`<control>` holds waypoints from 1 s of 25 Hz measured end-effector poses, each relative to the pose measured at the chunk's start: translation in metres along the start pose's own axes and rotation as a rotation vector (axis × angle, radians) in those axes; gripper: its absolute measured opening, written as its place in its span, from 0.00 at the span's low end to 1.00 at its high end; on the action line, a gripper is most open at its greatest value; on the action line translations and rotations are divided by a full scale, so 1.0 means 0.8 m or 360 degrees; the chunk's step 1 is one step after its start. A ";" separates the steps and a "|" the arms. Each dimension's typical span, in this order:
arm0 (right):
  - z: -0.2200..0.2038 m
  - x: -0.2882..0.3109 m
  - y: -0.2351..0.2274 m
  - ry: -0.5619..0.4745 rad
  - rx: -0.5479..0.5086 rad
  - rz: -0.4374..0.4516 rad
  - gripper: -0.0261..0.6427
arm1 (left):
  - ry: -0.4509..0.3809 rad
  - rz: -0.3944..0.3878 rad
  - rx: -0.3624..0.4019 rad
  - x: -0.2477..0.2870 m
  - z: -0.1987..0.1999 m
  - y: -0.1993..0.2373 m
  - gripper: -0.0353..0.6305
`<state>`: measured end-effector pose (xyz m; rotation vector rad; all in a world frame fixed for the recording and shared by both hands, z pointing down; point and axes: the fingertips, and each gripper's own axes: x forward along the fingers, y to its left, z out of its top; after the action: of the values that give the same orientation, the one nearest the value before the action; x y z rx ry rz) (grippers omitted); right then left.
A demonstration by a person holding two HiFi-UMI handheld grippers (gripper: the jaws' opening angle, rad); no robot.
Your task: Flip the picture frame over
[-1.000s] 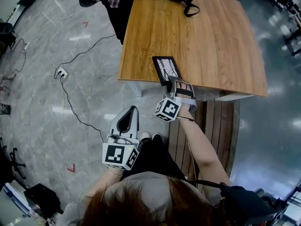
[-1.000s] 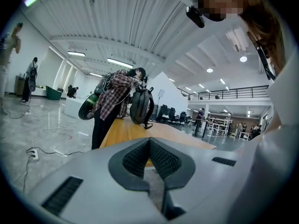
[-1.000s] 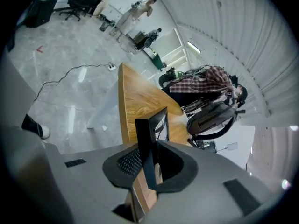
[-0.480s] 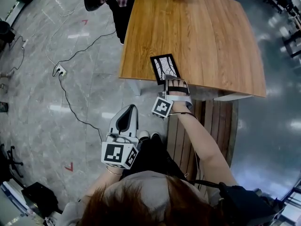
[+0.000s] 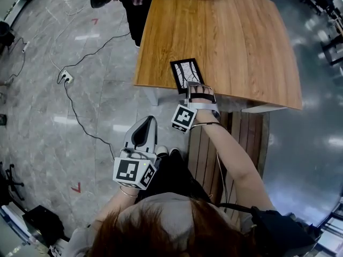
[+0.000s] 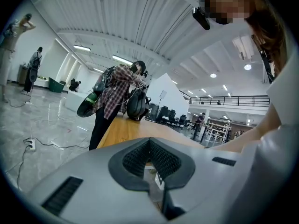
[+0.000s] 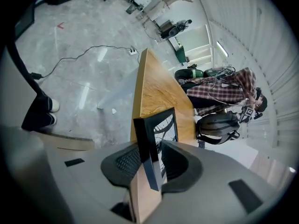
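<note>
The black picture frame lies picture-side up at the near edge of the wooden table, its near end over the edge. My right gripper straddles that end. In the right gripper view the frame stands edge-on between the jaws, and a gap shows beside the left pad. These jaws have just been opening and the pads do not press on the frame. My left gripper hangs over the floor, short of the table, shut and empty.
A person in a plaid shirt stands at the table's far end with a dark backpack. A power strip with cables lies on the floor to the left. A slatted wooden bench runs under the near edge.
My right gripper has rolled a little about its own axis at the frame's near end. The frame stays at the table edge. The left gripper has barely moved.
</note>
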<state>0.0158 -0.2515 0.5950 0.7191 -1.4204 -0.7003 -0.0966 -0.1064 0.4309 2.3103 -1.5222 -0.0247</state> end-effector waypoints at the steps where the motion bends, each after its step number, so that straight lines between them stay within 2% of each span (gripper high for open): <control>1: 0.001 -0.001 0.000 -0.0012 0.0024 0.0009 0.19 | -0.0003 0.0000 -0.0003 0.000 0.000 0.000 0.06; 6: 0.000 -0.004 0.001 -0.0042 0.0065 -0.0012 0.20 | -0.0015 0.0025 -0.0011 0.000 0.002 0.007 0.06; 10: 0.001 -0.002 -0.002 -0.0019 0.0062 0.0022 0.22 | -0.0006 0.0047 -0.0015 0.000 0.001 0.013 0.06; 13: 0.001 -0.004 0.006 0.0001 0.0010 0.0126 0.26 | -0.0016 0.0043 -0.0019 -0.001 0.002 0.014 0.06; 15: 0.000 -0.005 0.018 0.0000 0.0001 0.0201 0.37 | -0.0023 0.0037 -0.0012 -0.001 0.004 0.013 0.06; 16: -0.001 -0.004 0.021 -0.0008 0.0008 0.0208 0.37 | -0.0024 0.0035 -0.0009 0.000 0.004 0.013 0.06; 25: -0.004 0.000 0.024 -0.0060 0.0080 0.0118 0.38 | -0.0010 0.0051 -0.0013 0.004 0.001 0.017 0.06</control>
<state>0.0187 -0.2395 0.6100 0.6915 -1.4962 -0.6251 -0.1074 -0.1138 0.4352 2.2811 -1.5586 -0.0297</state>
